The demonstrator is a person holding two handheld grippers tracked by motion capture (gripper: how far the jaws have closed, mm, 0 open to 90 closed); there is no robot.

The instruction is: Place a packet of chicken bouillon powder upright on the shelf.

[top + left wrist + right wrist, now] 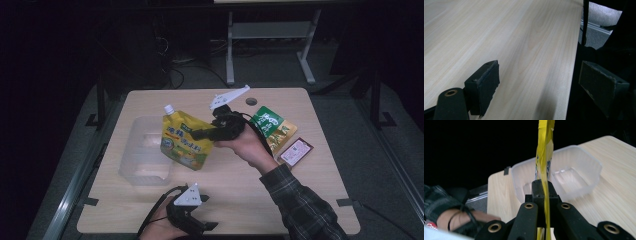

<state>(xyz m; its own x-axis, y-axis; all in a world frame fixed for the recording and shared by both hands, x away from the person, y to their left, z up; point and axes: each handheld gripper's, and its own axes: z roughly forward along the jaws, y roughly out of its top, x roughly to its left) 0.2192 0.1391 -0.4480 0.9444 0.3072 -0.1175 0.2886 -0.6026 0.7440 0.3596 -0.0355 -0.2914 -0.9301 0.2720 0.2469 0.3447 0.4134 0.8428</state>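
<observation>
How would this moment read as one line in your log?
right gripper: jaws shut on yellow pouch, above clear tub | left gripper: open, idle

Black two-jaw left gripper point(207, 226) with white three-cornered plate and trailing black cable, matching black right gripper point(197, 134), brass-coloured pivot screws, dark plaid sleeve point(300, 202)

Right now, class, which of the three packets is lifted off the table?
The yellow spouted pouch, gripped by the right gripper; the green packet and small red packet lie flat.

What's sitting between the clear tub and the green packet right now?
In the high view, the yellow spouted pouch, clamped in the right tongs, hangs between the clear tub and the green packet.
</observation>
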